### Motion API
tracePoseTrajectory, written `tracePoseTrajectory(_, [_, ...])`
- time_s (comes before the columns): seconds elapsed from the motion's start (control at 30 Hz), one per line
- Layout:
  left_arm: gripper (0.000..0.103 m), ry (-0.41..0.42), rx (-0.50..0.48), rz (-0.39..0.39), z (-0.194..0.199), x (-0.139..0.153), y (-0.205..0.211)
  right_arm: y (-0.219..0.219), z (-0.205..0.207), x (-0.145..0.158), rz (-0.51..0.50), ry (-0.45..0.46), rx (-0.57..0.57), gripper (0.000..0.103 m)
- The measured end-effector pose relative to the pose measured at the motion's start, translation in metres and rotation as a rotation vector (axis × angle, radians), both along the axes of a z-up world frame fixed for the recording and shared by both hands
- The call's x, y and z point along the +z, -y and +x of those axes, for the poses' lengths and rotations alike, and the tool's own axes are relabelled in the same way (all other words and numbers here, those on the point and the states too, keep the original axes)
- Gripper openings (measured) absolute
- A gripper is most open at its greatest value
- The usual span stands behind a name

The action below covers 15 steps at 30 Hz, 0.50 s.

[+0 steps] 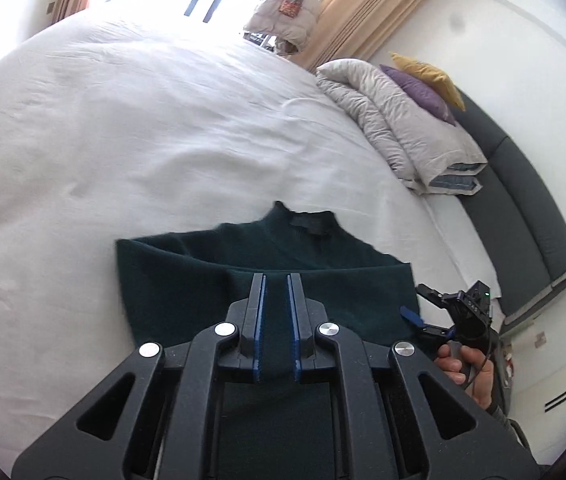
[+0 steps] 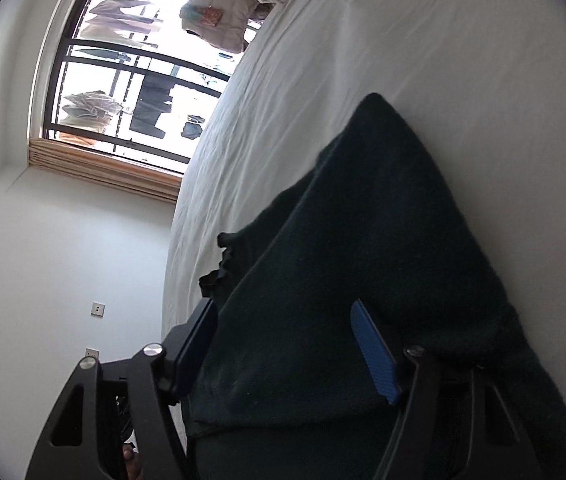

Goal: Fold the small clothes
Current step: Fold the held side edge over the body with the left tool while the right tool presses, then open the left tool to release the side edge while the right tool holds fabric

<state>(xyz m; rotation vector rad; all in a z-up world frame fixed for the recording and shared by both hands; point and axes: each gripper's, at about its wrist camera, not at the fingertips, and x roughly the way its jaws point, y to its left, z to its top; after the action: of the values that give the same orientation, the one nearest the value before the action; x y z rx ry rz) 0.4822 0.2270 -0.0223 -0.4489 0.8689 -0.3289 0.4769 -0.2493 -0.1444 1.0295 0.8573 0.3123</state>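
Mid-fold, I judge: my left gripper point(image 1: 276, 284) pinches the dark green knit sweater point(image 1: 243, 256), right gripper point(image 2: 287, 344) wide astride its edge, no neat stack yet.

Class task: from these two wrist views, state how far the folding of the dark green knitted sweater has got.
Done: the dark green knitted sweater lies on the white bed sheet, its lower part apparently doubled over. In hand: the left claw is shut on a fold of it; the right claw stands open around its edge. Left: finishing the fold into a compact bundle.
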Motion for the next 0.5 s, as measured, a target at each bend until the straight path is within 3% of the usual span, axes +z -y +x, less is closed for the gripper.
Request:
tracePoseTrajectory(0.13, [0.009, -0.022, 0.049, -0.007, 0.007, -0.004, -0.015, 0.003, -0.002, 0.001, -0.008, 0.025, 0.018, 0.068])
tracePoseTrajectory(0.2, [0.009, -0.034, 0.002, -0.019, 0.01, -0.011, -0.001, -0.002, 0.001, 0.004, -0.035, 0.033, 0.021, 0.074])
tracePoseTrajectory(0.37, [0.01, -0.064, -0.135, 0.171, 0.017, -0.034, 0.081, -0.011, -0.001, 0.009, -0.055, 0.057, 0.008, 0.084])
tracePoseTrajectory(0.5, [0.01, -0.111, -0.084, 0.237, 0.038, -0.063, 0.096, -0.011, -0.005, 0.007, -0.049, 0.064, 0.005, 0.084])
